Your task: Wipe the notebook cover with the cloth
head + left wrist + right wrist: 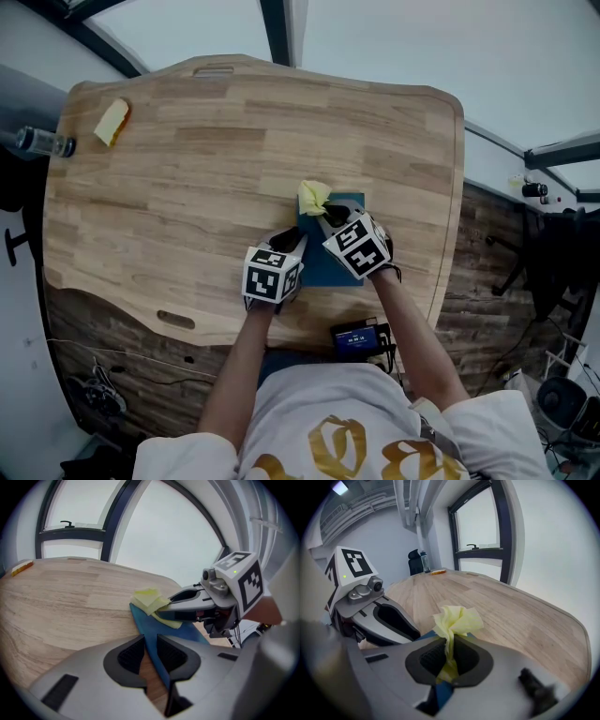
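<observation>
Wiping step, it seems: cloth [313, 196] at the far edge of the notebook [326, 268].
Your left gripper [149, 654] is clamped on the notebook and your right gripper [449, 656] on the cloth; next, sweep it nearward across the cover.

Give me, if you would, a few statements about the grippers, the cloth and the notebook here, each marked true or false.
1. The right gripper is shut on the cloth. True.
2. The left gripper is open and holds nothing. False: its jaws are clamped on the edge of the notebook.
3. The notebook is red. False: its cover is blue.
4. A small yellow item lies near the far left corner of the table, away from both grippers. True.
5. The cloth is white. False: it is pale yellow.
</observation>
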